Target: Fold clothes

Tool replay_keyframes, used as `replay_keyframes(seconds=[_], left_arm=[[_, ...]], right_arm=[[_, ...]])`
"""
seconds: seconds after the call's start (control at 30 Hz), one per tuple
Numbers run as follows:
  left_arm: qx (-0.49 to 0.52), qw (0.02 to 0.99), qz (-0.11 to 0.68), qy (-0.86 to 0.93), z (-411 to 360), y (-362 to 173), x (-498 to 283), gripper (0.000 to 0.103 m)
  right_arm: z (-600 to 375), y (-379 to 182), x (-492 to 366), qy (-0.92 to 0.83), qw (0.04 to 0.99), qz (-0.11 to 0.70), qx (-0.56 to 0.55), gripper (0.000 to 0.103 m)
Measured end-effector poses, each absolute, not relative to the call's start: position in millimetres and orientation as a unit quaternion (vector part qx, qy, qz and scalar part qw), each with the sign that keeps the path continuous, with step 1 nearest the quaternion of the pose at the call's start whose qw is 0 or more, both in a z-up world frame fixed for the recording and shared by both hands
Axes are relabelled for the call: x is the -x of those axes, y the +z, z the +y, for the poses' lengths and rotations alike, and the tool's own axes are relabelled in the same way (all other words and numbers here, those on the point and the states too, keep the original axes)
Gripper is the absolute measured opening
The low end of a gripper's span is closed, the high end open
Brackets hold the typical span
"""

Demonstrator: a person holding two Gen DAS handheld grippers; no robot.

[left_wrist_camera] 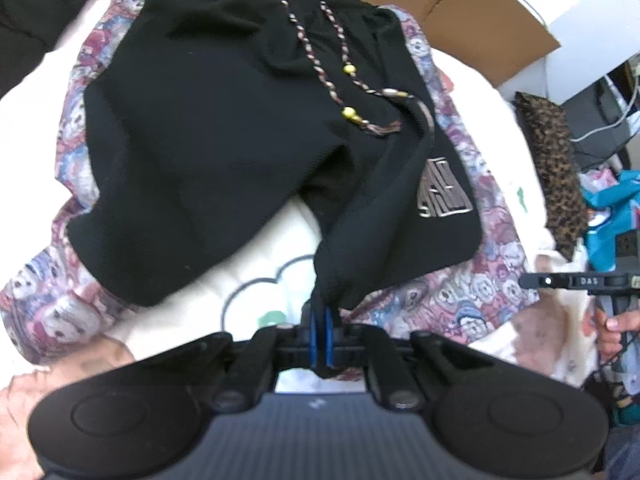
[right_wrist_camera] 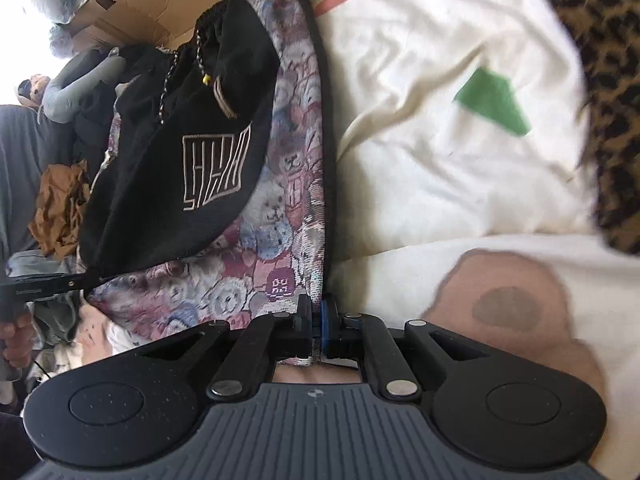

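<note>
Cardboard box (left_wrist_camera: 460, 12), leopard-print cloth (left_wrist_camera: 556, 168), cream printed bedding (right_wrist_camera: 440, 140)

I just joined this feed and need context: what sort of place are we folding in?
Most likely a bedroom, working on a bed: the black shorts lie on a bear-print cloth over a soft cream blanket, with a leopard-print cushion beside it and an opened cardboard box behind.

Close, downward wrist views; shared shorts (left_wrist_camera: 224, 152)

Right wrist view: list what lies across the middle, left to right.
Brown crumpled cloth → black shorts → bear-print fabric → white blanket → green patch → leopard-print cloth.
</note>
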State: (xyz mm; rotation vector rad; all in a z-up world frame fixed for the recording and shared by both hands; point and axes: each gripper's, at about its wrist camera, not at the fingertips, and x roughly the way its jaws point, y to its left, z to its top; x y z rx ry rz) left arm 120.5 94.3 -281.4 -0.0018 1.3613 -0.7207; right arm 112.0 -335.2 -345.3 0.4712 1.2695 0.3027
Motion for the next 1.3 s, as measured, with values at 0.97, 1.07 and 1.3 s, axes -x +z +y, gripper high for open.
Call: replay_keyframes(seconds=[0.97,1.07,1.3], left_arm=[[0.016,0.623,0.662,-0.416,42.2,-336.1,-73.8,0.010],[0.028,0.615,0.667,-0.420,48.4,-331.9,-70.7,0.006],[0.034,0.584,0.670,-0.457,67.3,-312.1,-64.0,0.006]], right_arm=[[-388.2,-332.3,-126.6,0.031,0.807,0.568,-0.161,0.001],[-389.5,-329.8,-126.7,0.033,0.807,0.566,-0.164,0.001],[-390.0,-322.9,-128.4,0.037,0.809,0.561,-0.171,0.001]])
